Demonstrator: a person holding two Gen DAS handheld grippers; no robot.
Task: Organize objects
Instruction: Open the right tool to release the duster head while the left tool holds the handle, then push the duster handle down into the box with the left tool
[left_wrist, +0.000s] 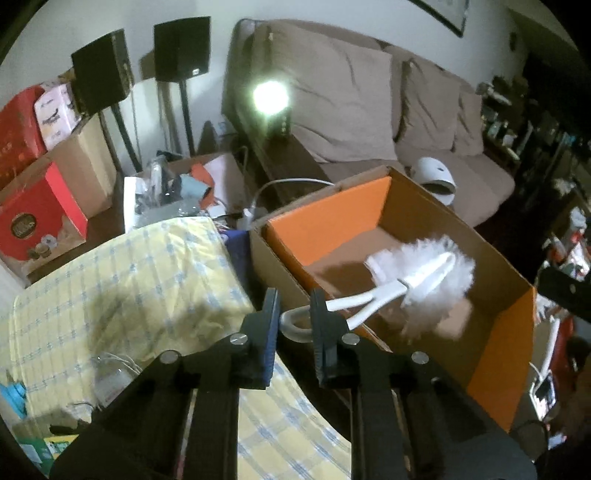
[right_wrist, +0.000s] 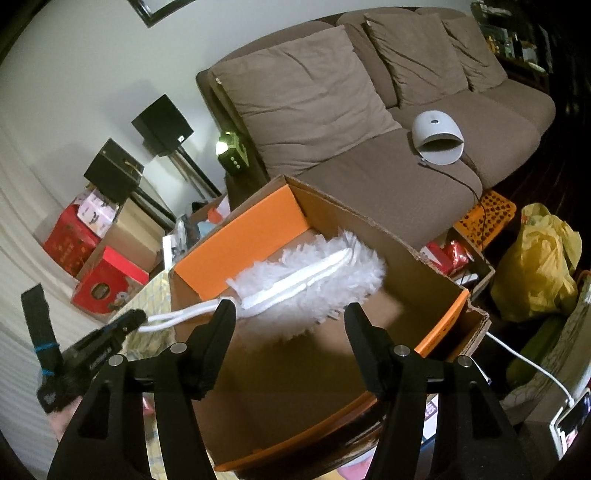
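A white fluffy duster (left_wrist: 424, 273) hangs tilted over an open cardboard box (left_wrist: 325, 218) with orange inner walls. Its looped white handle (left_wrist: 295, 325) sits between the jaws of my left gripper (left_wrist: 294, 310), which is shut on it at the box's near-left edge. In the right wrist view the duster (right_wrist: 314, 273) hovers above the box (right_wrist: 236, 243) floor and casts a shadow, with the left gripper (right_wrist: 129, 321) holding the handle at the left. My right gripper (right_wrist: 291, 325) stands open over the box's near side, with nothing between its fingers.
A yellow checked cloth (left_wrist: 129, 280) lies left of the box. Behind stands a brown sofa (right_wrist: 369, 177) with a white domed device (right_wrist: 437, 136) on it. Red boxes (left_wrist: 37, 214), two black speakers (left_wrist: 181, 48) and a lit lamp (left_wrist: 269, 96) are at the back left. A yellow bag (right_wrist: 535, 266) lies at the right.
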